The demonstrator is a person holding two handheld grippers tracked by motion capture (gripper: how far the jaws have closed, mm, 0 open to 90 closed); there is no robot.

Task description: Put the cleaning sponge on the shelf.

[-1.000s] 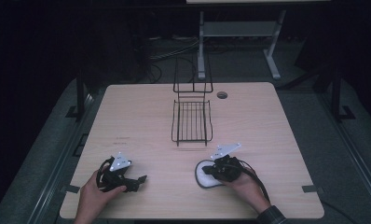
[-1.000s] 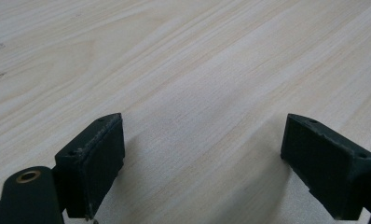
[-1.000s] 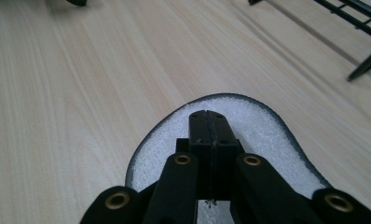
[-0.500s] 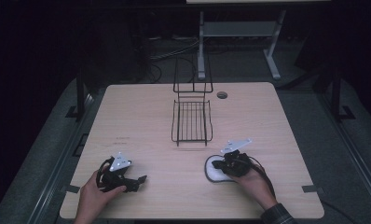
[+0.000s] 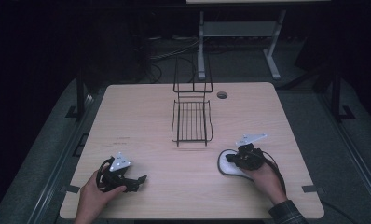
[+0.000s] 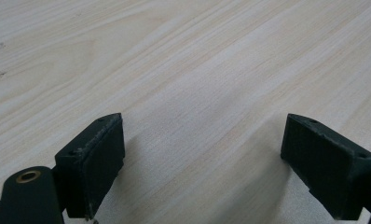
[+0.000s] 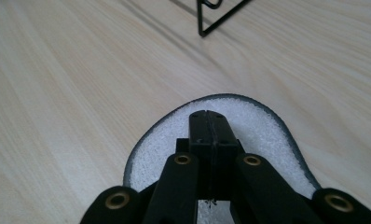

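Your right gripper (image 7: 207, 116) had its jaws pressed flat together, pad against pad, with nothing visibly between them. They pointed out over a white, dark-rimmed insole-shaped pad (image 7: 249, 135) lying flat on the table directly under and ahead of the tips. Whether the tips were touching its grainy surface I could not tell. In the high view that pad (image 5: 228, 163) lay near the table's front edge, toward its right front corner, half covered by your right gripper (image 5: 242, 156) and hand (image 5: 263, 177). What showed of it seemed to run its long axis from front right to back left, so the rounded end pointed roughly toward the wire rack (image 5: 191, 120).

That rack stood at the middle of the table, closer to the back edge, well apart from the pad; one black wire corner (image 7: 216, 18) of it showed beyond the pad in the right gripper view. Any carry to the rack would have gone away from you and leftward, and the right hand was plainly the nearer one.

Your left gripper (image 6: 202, 154) had its jaws spread wide over bare wood, holding nothing. It rested near the left front corner (image 5: 127, 175), well apart from pad and rack alike.

No brand, label or readable writing showed anywhere.
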